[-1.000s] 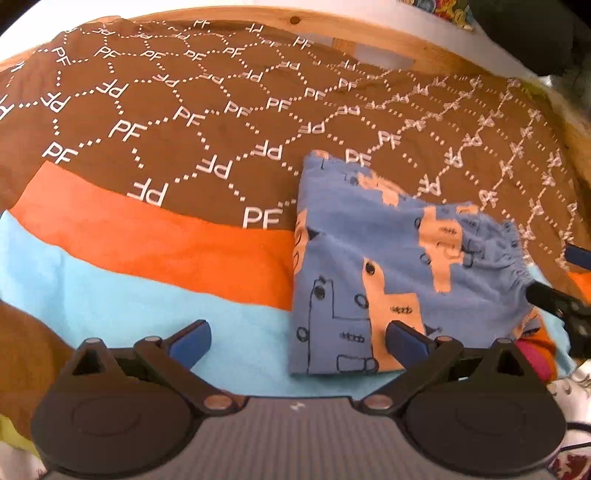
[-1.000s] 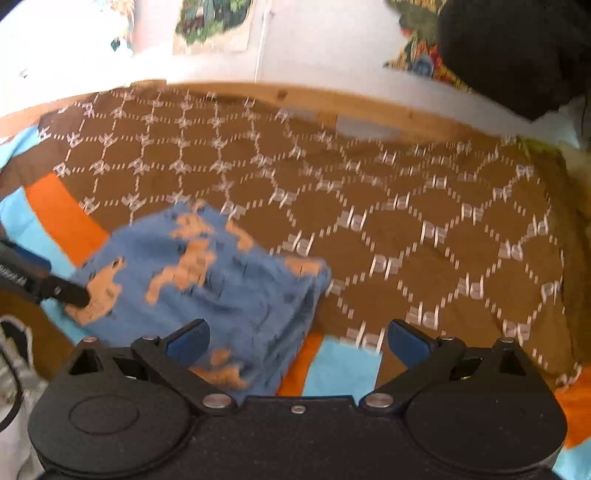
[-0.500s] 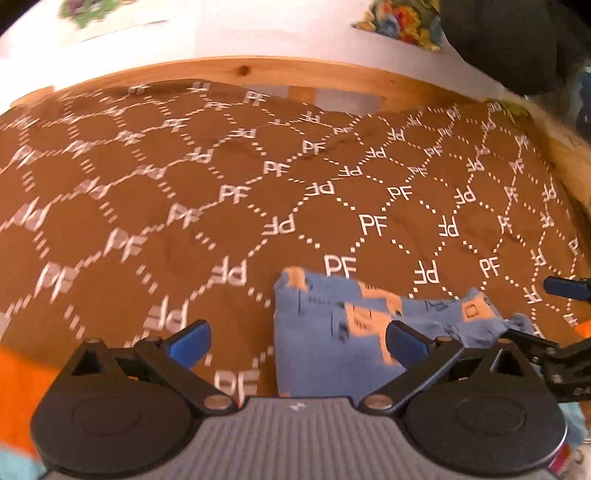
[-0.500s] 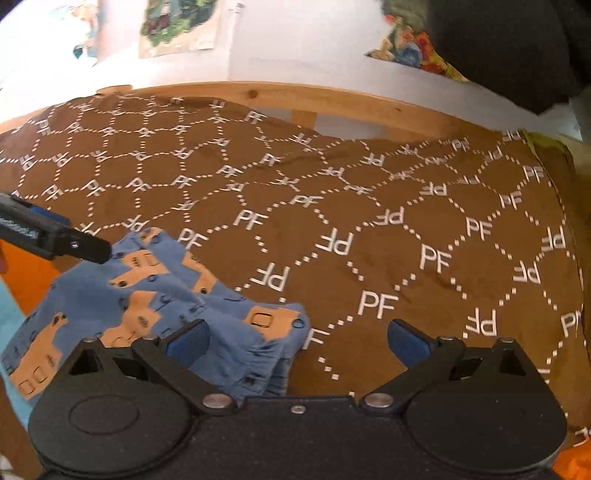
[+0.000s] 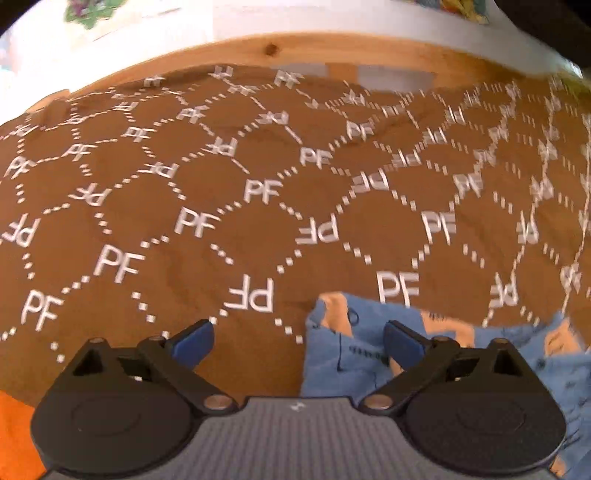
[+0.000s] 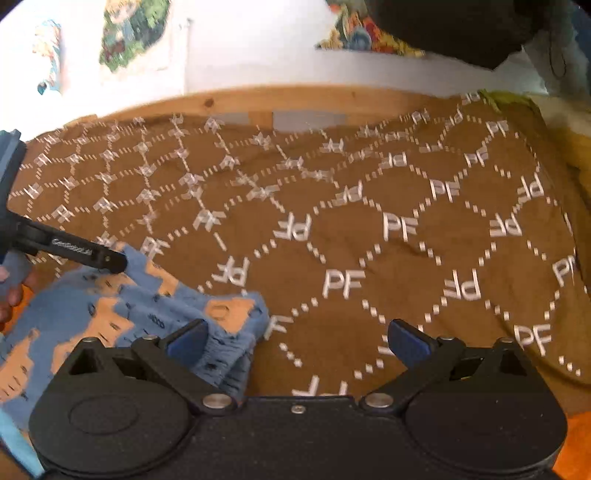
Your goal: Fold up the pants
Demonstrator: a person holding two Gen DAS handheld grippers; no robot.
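Observation:
The folded blue pants with orange prints [image 5: 343, 354] lie on the brown "PF" bedspread [image 5: 229, 236]. In the left wrist view they sit at the lower right, under my right finger. My left gripper [image 5: 297, 341] is open and empty just above their left edge. In the right wrist view the pants [image 6: 110, 314] lie at the lower left, their bunched waistband beside my left finger. My right gripper [image 6: 297, 338] is open and empty over the bedspread [image 6: 369, 240]. One black finger of the left gripper [image 6: 74, 253] reaches over the pants' far corner.
A wooden bed rail [image 6: 295, 99] runs along the far edge, with a white wall and posters behind. A dark bundle [image 6: 461, 29] sits at the top right. An orange stripe of the bedspread [image 5: 14, 432] shows at the lower left.
Both grippers have moved forward and lower over the bed, so the pants slid toward the bottom of both views. Both stay open and the pants stay folded.

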